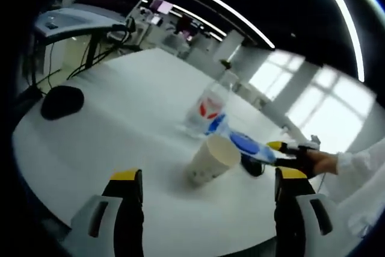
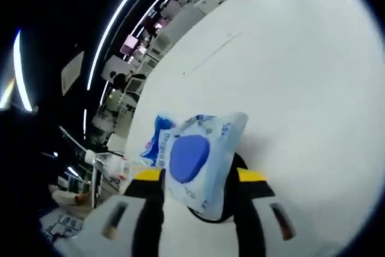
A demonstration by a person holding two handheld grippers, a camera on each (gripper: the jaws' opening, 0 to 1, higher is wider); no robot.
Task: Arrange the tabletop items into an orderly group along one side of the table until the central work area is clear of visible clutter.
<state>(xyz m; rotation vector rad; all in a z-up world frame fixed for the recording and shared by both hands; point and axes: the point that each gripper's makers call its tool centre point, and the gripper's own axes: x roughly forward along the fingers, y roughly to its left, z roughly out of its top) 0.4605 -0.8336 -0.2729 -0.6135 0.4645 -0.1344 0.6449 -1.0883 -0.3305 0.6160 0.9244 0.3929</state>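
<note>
A cream paper cup (image 1: 212, 159) lies tipped on the white table (image 1: 132, 106), just ahead of my open left gripper (image 1: 207, 194), whose yellow-tipped jaws stand wide apart with nothing between them. Behind the cup stands a clear plastic bottle (image 1: 209, 108) with a red and blue label. My right gripper (image 1: 287, 151) comes in from the right, held by a hand (image 1: 323, 162), and is shut on a blue and white wipes pack (image 1: 246, 145). In the right gripper view that wipes pack (image 2: 195, 157) sits squeezed between the jaws of the right gripper (image 2: 200, 180), above the table (image 2: 301, 76).
A black mouse-like object (image 1: 62, 101) lies at the table's far left. A monitor on a stand (image 1: 75, 25) with cables rises behind it. A small dark object (image 1: 254, 167) lies under the pack. Office furniture and windows fill the background.
</note>
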